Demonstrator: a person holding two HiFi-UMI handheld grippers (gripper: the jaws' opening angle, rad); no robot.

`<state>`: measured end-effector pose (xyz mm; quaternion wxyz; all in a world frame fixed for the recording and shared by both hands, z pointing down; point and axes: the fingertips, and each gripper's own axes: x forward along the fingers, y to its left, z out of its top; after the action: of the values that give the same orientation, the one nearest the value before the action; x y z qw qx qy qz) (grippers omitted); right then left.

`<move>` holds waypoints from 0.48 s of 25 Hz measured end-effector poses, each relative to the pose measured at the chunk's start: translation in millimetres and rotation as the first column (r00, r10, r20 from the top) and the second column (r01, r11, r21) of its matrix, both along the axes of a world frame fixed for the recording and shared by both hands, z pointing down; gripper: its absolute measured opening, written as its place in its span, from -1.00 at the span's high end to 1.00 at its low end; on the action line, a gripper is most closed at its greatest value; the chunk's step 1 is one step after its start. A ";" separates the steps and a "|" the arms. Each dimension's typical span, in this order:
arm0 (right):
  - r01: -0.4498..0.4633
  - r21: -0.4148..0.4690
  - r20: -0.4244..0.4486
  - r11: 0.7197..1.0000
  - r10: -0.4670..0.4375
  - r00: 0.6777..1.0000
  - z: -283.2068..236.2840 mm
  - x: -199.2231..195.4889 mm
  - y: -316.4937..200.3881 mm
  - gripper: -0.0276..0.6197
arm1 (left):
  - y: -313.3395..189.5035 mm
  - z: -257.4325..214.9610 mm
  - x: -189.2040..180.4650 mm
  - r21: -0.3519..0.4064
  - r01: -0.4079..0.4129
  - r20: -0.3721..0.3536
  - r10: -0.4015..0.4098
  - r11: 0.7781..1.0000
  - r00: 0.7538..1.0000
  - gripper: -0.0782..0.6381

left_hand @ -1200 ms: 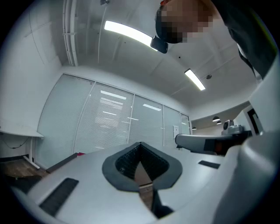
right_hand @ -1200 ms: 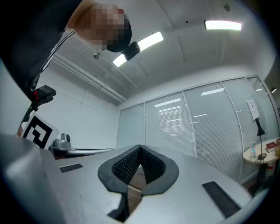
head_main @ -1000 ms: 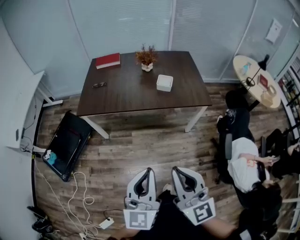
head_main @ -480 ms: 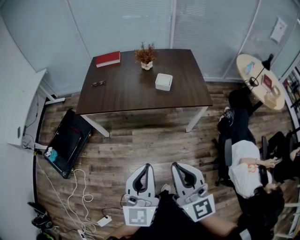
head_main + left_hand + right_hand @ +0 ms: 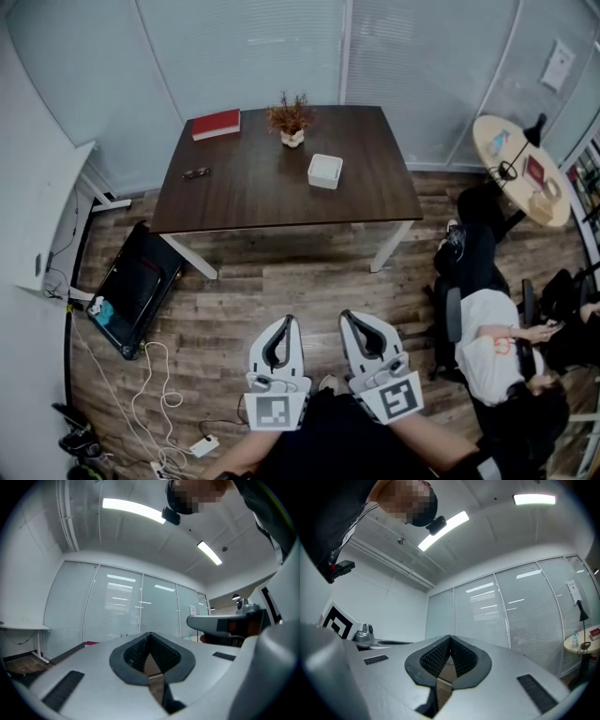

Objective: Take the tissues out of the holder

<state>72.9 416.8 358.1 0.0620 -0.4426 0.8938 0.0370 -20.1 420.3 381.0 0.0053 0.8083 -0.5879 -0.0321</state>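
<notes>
A white square tissue holder (image 5: 325, 171) sits on the dark wooden table (image 5: 244, 197), right of centre, far from both grippers. My left gripper (image 5: 289, 322) and right gripper (image 5: 348, 317) are held side by side low over the wood floor, well short of the table, tips pointing toward it. In the left gripper view the left gripper (image 5: 150, 634) has its jaws met at the tips, with nothing between them. The right gripper (image 5: 450, 638) in its own view is likewise shut and empty. Both gripper views tilt up at the blinds and ceiling lights.
On the table stand a red book (image 5: 216, 123), a small potted dry plant (image 5: 291, 119) and glasses (image 5: 197, 172). A black case (image 5: 136, 287) and white cables (image 5: 155, 394) lie on the floor at left. A seated person (image 5: 492, 342) and a round side table (image 5: 521, 167) are at right.
Both grippers have shifted slightly up and left in the head view, and the table and room have slid a little as the head moved. The jaws stayed shut.
</notes>
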 end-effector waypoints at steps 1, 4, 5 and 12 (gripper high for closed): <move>0.001 -0.015 0.000 1.000 -0.001 1.000 5.6 0.8 -3.7 0.89 | -2.1 5.3 -1.5 -0.006 0.006 0.002 -0.006 1.000 1.000 0.79; 0.007 -0.072 0.030 0.997 -0.005 1.000 12.8 4.4 -12.1 0.89 | -3.2 6.0 -4.8 -0.006 0.024 0.009 -0.024 1.000 1.000 0.79; 0.009 -0.079 0.037 0.997 -0.006 0.999 12.1 4.3 -13.5 0.89 | -2.8 4.5 -5.3 -0.009 0.030 0.008 -0.030 1.000 1.000 0.79; 0.047 -0.082 0.011 0.996 -0.046 0.999 19.4 -2.6 -10.6 0.89 | 1.6 -11.5 17.9 0.057 -0.030 0.078 0.025 0.998 0.997 0.79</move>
<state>70.4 406.2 377.5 0.0486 -0.4240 0.9044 -0.0032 -2.2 421.8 369.5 -0.0406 0.8168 -0.5752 -0.0178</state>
